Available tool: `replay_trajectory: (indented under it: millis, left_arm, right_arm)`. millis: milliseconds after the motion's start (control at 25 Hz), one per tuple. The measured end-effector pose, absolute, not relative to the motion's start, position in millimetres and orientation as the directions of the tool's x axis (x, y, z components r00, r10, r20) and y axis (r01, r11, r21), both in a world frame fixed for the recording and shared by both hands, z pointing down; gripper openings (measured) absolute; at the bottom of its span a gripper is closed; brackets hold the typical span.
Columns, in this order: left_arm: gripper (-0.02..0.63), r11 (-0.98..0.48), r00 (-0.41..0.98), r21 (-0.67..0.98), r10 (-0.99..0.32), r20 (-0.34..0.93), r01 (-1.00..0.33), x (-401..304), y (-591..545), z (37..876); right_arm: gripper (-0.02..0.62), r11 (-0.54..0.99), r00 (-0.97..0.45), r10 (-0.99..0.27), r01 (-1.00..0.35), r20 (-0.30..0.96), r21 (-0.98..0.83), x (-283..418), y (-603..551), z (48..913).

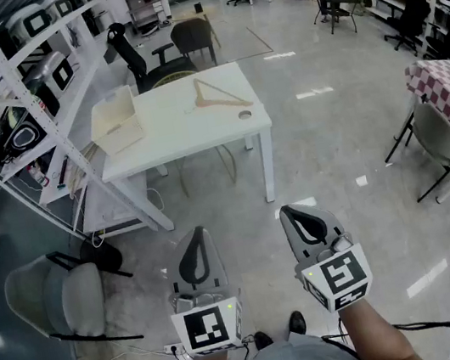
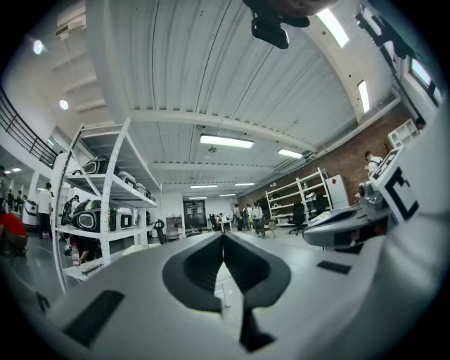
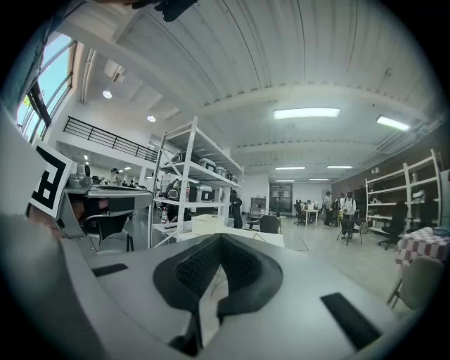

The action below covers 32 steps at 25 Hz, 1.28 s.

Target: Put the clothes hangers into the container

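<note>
Wooden hanger [image 1: 223, 95] lies flat on the white table [image 1: 175, 139], on the right half of the top. It is outside the container [image 1: 122, 134] and well apart from it. The container, a pale open box, stands at the table's left end. A small round mark [image 1: 244, 114] shows on the tabletop just beside the hanger, toward the near edge.

Left gripper [image 1: 197, 237]: held low over the floor, close to the person and well short of the table. Jaws pressed together – the left gripper view shows the dark pads meeting at the tip, with nothing between them.

Right gripper [image 1: 294, 213]: held beside the left one, apart from it and equally short of the table. Jaws pressed together, nothing pinched. The right gripper view looks along them toward the table, with the container in sight.

Surroundings: a white shelf rack [image 1: 20, 90] with appliances stands left of the table. A black office chair [image 1: 139, 60] stands behind the table, and a grey chair [image 1: 57, 303] is on the floor at near left.
</note>
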<state>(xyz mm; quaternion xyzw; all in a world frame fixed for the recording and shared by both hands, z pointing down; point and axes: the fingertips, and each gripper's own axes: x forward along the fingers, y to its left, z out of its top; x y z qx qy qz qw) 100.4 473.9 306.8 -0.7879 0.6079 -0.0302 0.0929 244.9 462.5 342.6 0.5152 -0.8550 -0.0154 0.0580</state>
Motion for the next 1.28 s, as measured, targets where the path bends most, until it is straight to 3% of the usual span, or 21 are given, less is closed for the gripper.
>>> replay_trajectory:
  millis: [840,1280]
  left_arm:
    - [0.012,-0.219,0.225,-0.198,-0.974,-0.009,-0.955,147.0,439.4,329.6]
    - [0.012,-0.238,0.24,-0.158,-0.971,0.007,-0.958,120.8,323.5,341.9]
  right_arm:
    - [0.011,0.524,-0.52,-0.847,-0.851,0.111,0.01,282.6,416.7,370.6]
    - [0.011,0.528,-0.523,-0.841,-0.849,0.138,0.006,249.5,306.8,379.8]
